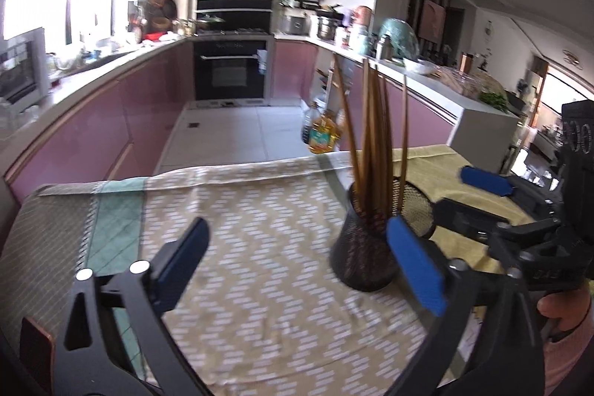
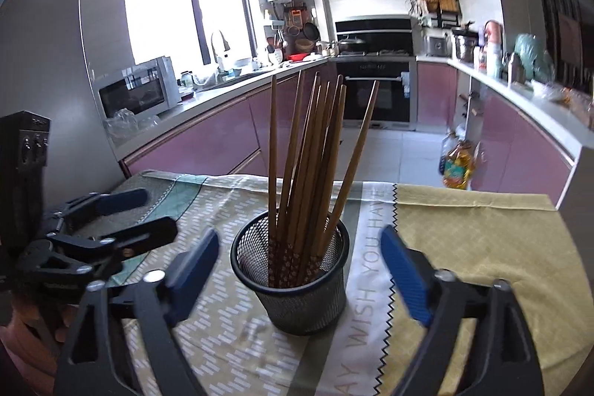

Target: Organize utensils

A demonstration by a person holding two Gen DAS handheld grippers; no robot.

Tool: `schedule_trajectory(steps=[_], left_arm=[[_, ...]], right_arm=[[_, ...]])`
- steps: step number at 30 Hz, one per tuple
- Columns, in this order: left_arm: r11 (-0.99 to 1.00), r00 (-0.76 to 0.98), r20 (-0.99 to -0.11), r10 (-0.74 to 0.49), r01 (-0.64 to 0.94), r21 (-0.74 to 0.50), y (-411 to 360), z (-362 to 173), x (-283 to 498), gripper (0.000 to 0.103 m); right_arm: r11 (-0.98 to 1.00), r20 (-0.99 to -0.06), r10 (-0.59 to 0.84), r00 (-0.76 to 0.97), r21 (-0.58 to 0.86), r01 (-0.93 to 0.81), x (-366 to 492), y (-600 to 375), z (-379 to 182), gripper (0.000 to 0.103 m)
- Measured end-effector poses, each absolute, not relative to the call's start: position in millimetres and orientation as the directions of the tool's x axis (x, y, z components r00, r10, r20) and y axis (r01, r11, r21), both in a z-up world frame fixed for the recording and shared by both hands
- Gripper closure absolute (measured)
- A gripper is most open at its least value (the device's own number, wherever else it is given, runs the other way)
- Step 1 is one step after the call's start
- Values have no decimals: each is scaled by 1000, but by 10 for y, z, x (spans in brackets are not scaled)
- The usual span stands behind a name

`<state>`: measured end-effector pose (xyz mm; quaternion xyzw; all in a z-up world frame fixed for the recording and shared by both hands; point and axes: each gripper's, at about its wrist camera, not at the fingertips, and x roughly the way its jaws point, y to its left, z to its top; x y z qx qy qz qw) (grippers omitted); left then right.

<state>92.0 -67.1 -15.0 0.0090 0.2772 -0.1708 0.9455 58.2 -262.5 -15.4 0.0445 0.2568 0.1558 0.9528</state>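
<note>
A black mesh cup stands upright on the patterned tablecloth and holds several brown chopsticks, tips down. My right gripper is open, its blue pads on either side of the cup and apart from it. My left gripper is open and empty over the cloth; the cup stands just left of its right pad, with the chopsticks rising from it. The left gripper shows at the left of the right wrist view, and the right gripper at the right of the left wrist view.
The table's far edge drops to a tiled kitchen floor. An oil bottle stands on the floor by the pink cabinets. Counters with a microwave and an oven lie beyond.
</note>
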Motion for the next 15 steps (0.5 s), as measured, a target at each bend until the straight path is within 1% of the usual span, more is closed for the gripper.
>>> schedule_trajectory(steps=[3, 8, 12, 15], left_arm=[[953, 812, -509, -285, 296, -63, -562, -170, 807, 6], [963, 841, -473, -261, 258, -73, -405, -189, 664, 6], [970, 876, -418, -241, 227, -84, -282, -151, 546, 6], [972, 893, -386, -233, 209, -104, -241, -136, 469, 6]], right_arm=[[952, -452, 307, 837, 149, -268, 485, -2597, -157, 7], [958, -420, 286, 861, 120, -260, 341, -2512, -203, 7], [960, -399, 279, 874, 126, -250, 257, -2471, -260, 7], [968, -374, 253, 893, 103, -231, 184, -2445, -281, 7]])
